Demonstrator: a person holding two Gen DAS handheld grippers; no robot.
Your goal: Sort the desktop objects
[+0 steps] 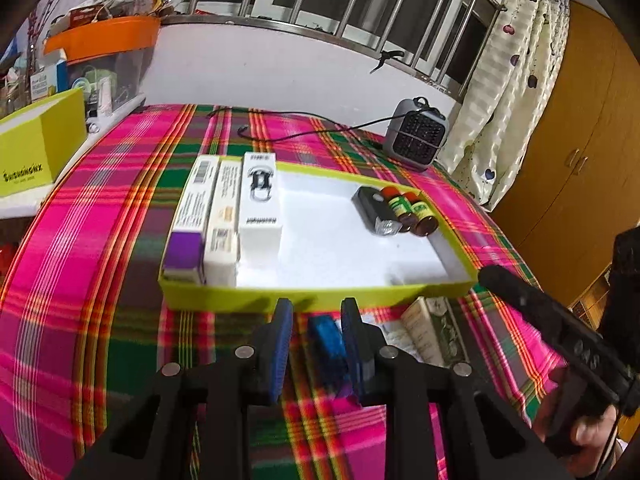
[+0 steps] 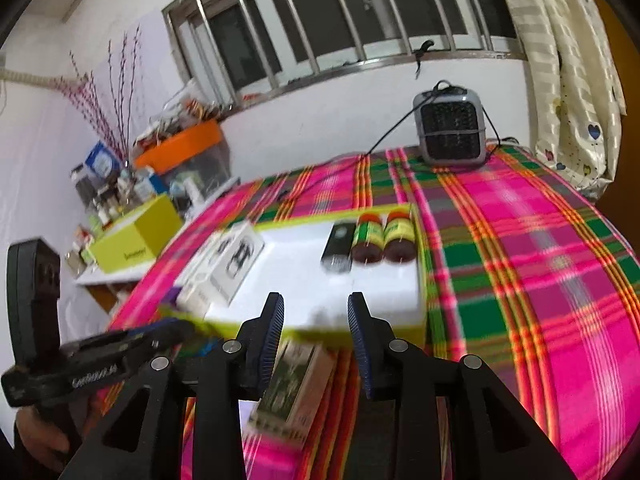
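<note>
A yellow-green tray (image 1: 320,294) with a white floor lies on the plaid cloth. In it stand three long boxes (image 1: 224,216) at the left, and a black flashlight (image 1: 374,208) and two brown bottles (image 1: 412,212) at the right. My left gripper (image 1: 316,316) is open just before the tray's near wall, with a blue object (image 1: 328,344) on the cloth between its fingers. My right gripper (image 2: 316,312) is open above a green and white box (image 2: 294,388) lying on the cloth before the tray (image 2: 312,334). The bottles (image 2: 382,236) and flashlight (image 2: 338,246) also show in the right wrist view.
A grey fan heater (image 1: 416,140) with a black cord stands at the table's far right. A yellow-green box (image 1: 36,152) and cluttered shelves with an orange lid (image 1: 104,36) are at the left. The green and white box (image 1: 434,332) lies right of the left gripper.
</note>
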